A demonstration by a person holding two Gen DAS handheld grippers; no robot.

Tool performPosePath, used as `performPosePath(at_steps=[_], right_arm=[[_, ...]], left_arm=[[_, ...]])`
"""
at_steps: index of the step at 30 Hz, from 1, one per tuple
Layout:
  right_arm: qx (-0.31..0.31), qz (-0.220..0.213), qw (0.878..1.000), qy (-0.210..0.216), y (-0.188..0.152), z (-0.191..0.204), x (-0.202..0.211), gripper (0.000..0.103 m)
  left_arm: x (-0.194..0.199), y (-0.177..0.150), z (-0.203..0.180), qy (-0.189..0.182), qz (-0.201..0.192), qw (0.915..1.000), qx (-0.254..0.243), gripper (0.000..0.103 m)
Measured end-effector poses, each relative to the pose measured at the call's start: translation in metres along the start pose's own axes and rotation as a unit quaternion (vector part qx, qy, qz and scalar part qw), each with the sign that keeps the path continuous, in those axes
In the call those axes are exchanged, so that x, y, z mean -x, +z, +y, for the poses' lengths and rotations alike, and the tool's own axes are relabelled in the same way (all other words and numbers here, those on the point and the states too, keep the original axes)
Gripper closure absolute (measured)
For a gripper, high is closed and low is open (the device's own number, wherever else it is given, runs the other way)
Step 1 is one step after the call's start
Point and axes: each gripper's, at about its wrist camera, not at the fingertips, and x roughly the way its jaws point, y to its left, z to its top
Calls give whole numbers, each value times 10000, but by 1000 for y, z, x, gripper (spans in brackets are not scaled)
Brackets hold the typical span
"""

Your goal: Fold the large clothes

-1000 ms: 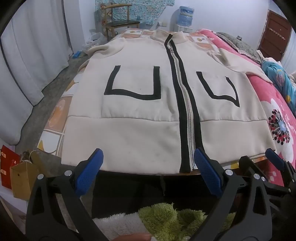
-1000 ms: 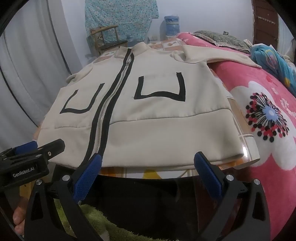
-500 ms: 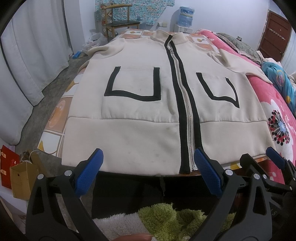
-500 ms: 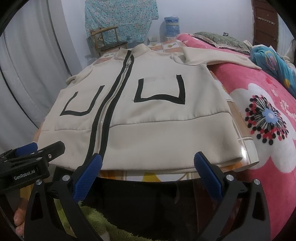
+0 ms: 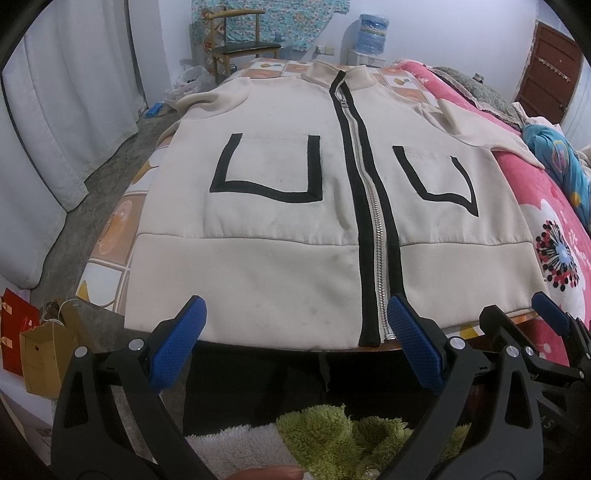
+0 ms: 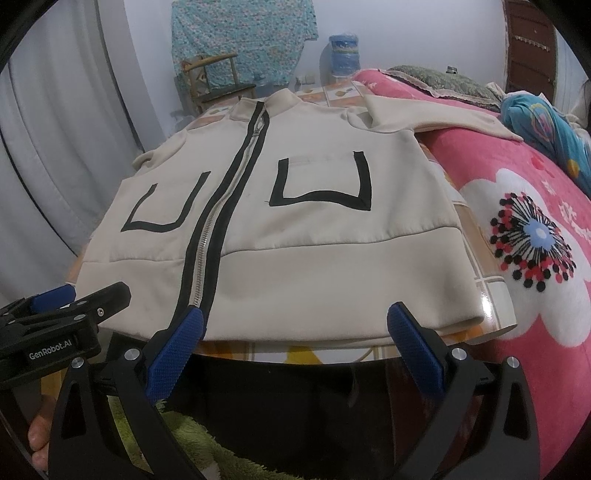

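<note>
While both hand-held grippers (image 5: 295,343) (image 6: 295,339) gape empty, the jacket's (image 5: 295,240) left sleeve hangs hidden.

- A bedroom in a home is shown.
- A bed (image 6: 546,206) covered by a pink flowered blanket (image 5: 554,236) is seen at the right.
- Pale curtains (image 5: 55,110) are hung along the left wall.
- A wooden chair (image 5: 236,40) and a water dispenser bottle (image 5: 373,27) are placed against the far wall.
- A brown wooden door (image 5: 546,70) is seen beyond the bed.
</note>
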Motion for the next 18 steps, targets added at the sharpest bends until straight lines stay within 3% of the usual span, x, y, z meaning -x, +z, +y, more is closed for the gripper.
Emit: performPosePath(at_steps=[18], right_arm=[[19, -21, 10000, -3, 0, 1, 1, 6]], left_arm=[[2, 3, 3, -8, -10, 10000, 27, 8]])
